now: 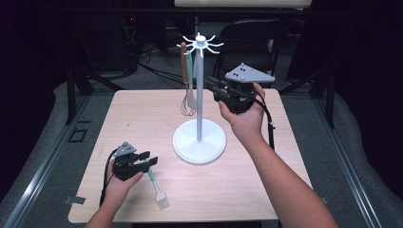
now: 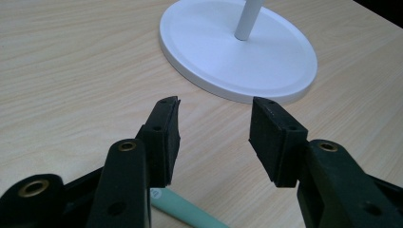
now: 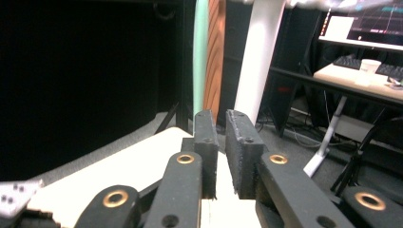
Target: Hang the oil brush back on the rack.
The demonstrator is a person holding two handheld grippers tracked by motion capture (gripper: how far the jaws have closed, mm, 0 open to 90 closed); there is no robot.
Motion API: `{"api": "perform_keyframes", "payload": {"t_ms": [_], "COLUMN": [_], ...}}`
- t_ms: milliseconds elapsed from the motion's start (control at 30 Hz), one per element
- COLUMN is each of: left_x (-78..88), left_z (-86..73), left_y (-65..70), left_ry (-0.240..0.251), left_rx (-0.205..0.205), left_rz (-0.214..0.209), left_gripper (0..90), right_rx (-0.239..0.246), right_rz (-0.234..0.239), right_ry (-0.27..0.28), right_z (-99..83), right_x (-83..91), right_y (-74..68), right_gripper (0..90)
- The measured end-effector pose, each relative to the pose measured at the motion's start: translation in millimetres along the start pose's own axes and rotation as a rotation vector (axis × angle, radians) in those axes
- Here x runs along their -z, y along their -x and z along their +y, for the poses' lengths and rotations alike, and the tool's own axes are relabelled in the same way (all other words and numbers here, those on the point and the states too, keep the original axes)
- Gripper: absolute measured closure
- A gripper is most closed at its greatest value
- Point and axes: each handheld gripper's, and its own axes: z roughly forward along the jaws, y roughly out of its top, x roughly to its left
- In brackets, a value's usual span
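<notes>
A white utensil stand (image 1: 199,142) with a tall pole and hook spokes stands mid-table. From its hooks hang a brown-handled whisk (image 1: 185,71) and a mint-handled spatula (image 1: 191,99). My right gripper (image 1: 211,86) is raised beside the pole and points left toward them. In the right gripper view its jaws (image 3: 222,142) stand a narrow gap apart with nothing between, and the mint handle (image 3: 201,57), brown handle (image 3: 216,57) and pole (image 3: 259,57) are just beyond. My left gripper (image 1: 147,160) hovers open at the front left over a mint-handled brush (image 1: 159,192). Its jaws (image 2: 214,137) hold nothing, and the brush handle (image 2: 185,211) lies below them.
The stand's round base (image 2: 266,61) lies a short way ahead of the left gripper. A dark chair (image 1: 252,42) stands behind the wooden table (image 1: 142,114). Farther off, the right gripper view takes in a desk with a keyboard (image 3: 366,71).
</notes>
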Motion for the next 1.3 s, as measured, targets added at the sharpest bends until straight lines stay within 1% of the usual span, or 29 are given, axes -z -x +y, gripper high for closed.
{"api": "perform_keyframes", "payload": {"t_ms": [167, 233, 300, 400, 533, 700, 733, 800, 833, 933, 967, 1100, 1167, 1200, 1300], "left_x": [0.8, 1.6, 1.5, 2.6, 3.3, 2.8, 3.0, 3.2, 3.2, 3.6, 4.2, 5.1, 5.9, 6.6, 6.4], "left_z": [-0.2, -0.1, -1.1, -1.3, -1.0, -1.9, -1.9, -2.1, -2.2, -2.3, -2.1, -2.3, -2.5, -2.3, -2.8], "left_y": [-0.7, -1.5, -1.6, -2.8, -4.3, -5.6, -5.9, -6.6, -7.0, -7.7, -8.3, -10.1, -11.4, -12.0, -12.6], "left_ry": [0.002, -0.004, 0.004, 0.004, -0.002, 0.007, 0.006, 0.004, 0.005, 0.007, 0.000, 0.012, 0.011, 0.005, 0.014], "left_rx": [0.002, -0.001, 0.007, 0.011, 0.009, 0.015, 0.014, 0.020, 0.020, 0.023, 0.020, 0.032, 0.035, 0.033, 0.039], "left_rz": [0.004, 0.005, 0.009, 0.013, 0.016, 0.020, 0.020, 0.020, 0.022, 0.026, 0.024, 0.030, 0.036, 0.034, 0.032], "left_gripper": [52.8, 52.7, 52.8, 52.7, 52.7, 52.6, 52.6, 52.6, 52.6, 52.6, 52.6, 52.5, 52.4, 52.4, 52.4], "right_rx": [0.013, 0.007, -0.003, -0.011, -0.025, -0.041, -0.046, -0.050, -0.052, -0.046, -0.042, -0.038, -0.036, -0.036, -0.019], "right_rz": [0.005, 0.010, 0.018, 0.030, 0.042, 0.059, 0.071, 0.077, 0.087, 0.097, 0.103, 0.131, 0.145, 0.157, 0.188], "right_ry": [-0.038, -0.057, -0.070, -0.108, -0.138, -0.174, -0.188, -0.201, -0.208, -0.246, -0.254, -0.300, -0.332, -0.363, -0.405], "right_z": [-22.7, -32.6, -43.3, -61.1, -79.5, -97.7, -102.9, -108.1, -111.8, -122.3, -126.9, -140.8, -148.0, -152.5, -164.9], "right_x": [-4.0, -6.0, -7.9, -11.5, -15.1, -18.5, -19.2, -20.1, -21.2, -23.6, -25.1, -30.9, -34.6, -37.6, -44.9], "right_y": [-5.1, -6.3, -7.6, -11.0, -15.3, -20.9, -22.3, -24.5, -26.2, -32.0, -34.5, -43.5, -49.8, -54.5, -65.2], "right_gripper": [79.2, 77.6, 76.5, 74.5, 72.5, 70.3, 69.4, 69.0, 68.6, 67.6, 67.1, 64.9, 63.2, 62.6, 62.6]}}
